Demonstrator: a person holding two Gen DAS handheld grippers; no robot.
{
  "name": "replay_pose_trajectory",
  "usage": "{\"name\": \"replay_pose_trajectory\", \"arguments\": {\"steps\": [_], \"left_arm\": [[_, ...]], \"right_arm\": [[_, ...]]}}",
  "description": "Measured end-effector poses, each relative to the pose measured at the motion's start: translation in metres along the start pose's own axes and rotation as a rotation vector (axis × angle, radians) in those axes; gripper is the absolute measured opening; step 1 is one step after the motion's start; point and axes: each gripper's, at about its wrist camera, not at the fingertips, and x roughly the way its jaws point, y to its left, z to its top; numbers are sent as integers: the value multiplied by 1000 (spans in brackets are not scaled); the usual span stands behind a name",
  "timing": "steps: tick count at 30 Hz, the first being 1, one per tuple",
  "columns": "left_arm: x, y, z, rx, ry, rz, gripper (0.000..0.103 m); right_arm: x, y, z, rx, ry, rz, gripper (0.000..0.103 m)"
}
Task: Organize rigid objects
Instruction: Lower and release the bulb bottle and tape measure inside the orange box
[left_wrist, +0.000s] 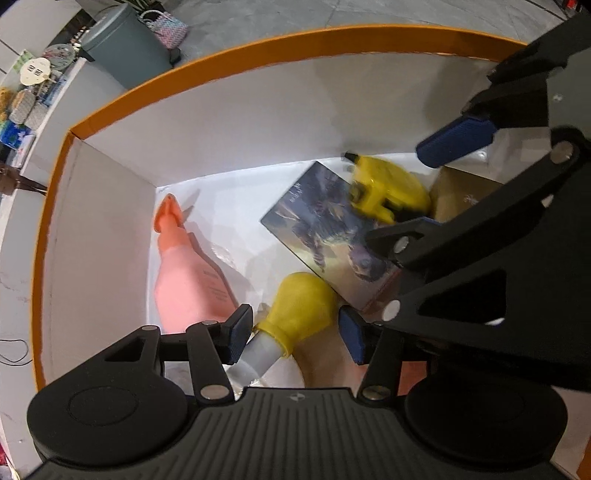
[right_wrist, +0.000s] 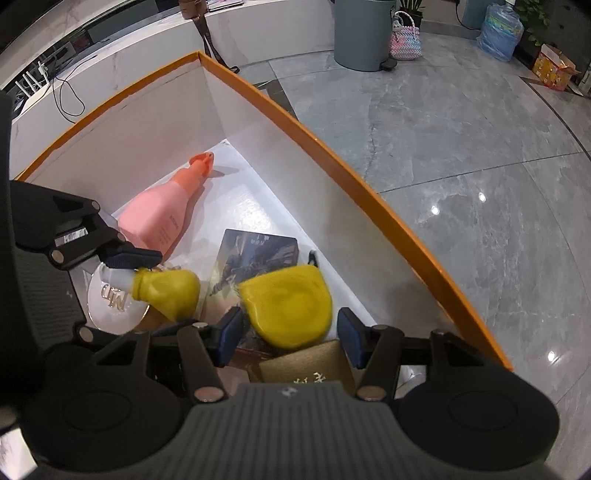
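We find both grippers inside the orange-rimmed box (right_wrist: 332, 147). Left gripper (left_wrist: 295, 332): jaws apart around the yellow bulb (left_wrist: 303, 299), seemingly released. Right gripper (right_wrist: 290, 332): jaws apart astride the yellow tape measure (right_wrist: 288, 306). Beyond lie a picture card (right_wrist: 255, 258) and a pink spray bottle (right_wrist: 162, 218). Next: withdraw clear.

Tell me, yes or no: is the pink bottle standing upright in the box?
No, the pink bottle lies on its side on the white floor of the box, nozzle toward the far corner.

Box (left_wrist: 258, 48): orange rim, white inside. Spray bottle (left_wrist: 192, 284) pink, near its corner. Bulb (left_wrist: 303, 302) and case (right_wrist: 288, 306) yellow. Card (left_wrist: 325, 221): dark blue-grey picture. Gripper pads (left_wrist: 240, 332) blue.
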Motion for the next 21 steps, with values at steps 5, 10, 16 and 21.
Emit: {"name": "replay_pose_trajectory", "arguments": {"steps": [5, 10, 16, 21], "left_arm": [[4, 0, -3, -3, 56, -105, 63], [4, -7, -8, 23, 67, -116, 63], [-3, -2, -9, -18, 23, -77, 75], [-12, -4, -13, -2, 14, -58, 75]], "right_arm": [[-1, -1, -1, -8, 1, 7, 58], [-1, 0, -1, -18, 10, 4, 66], [-8, -1, -1, -8, -12, 14, 67], [-16, 0, -1, -7, -34, 12, 70]]}}
